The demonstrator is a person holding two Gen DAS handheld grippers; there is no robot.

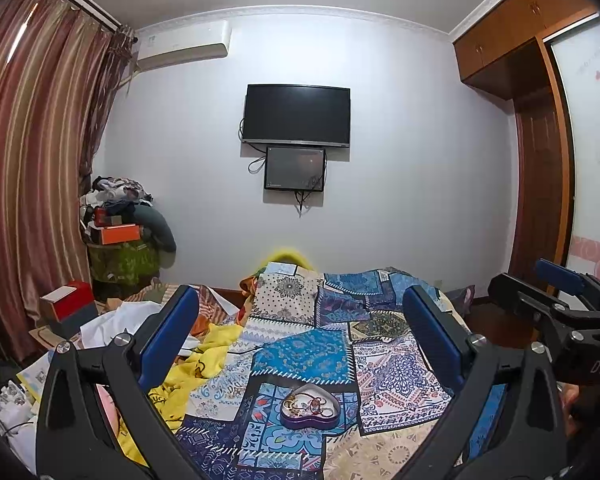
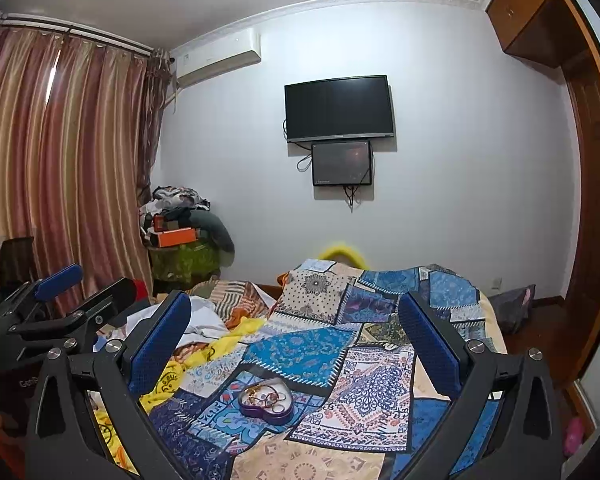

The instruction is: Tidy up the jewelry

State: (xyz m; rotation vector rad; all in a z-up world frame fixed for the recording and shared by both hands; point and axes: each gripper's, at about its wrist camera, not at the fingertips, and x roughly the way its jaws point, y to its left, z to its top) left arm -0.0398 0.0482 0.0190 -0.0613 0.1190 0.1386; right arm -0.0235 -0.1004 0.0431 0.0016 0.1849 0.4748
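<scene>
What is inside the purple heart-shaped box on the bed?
The heart box lies open and holds a tangle of jewelry: gold rings and reddish beaded pieces. Single items are too small to count, and the pile hides whatever lies under it.

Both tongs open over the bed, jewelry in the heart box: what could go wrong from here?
The heart-shaped box sits on a soft patchwork quilt, so pressing may tip it. The jewelry lies tangled; one pick may drag others out. The left tongs and right tongs are close and may collide.
</scene>
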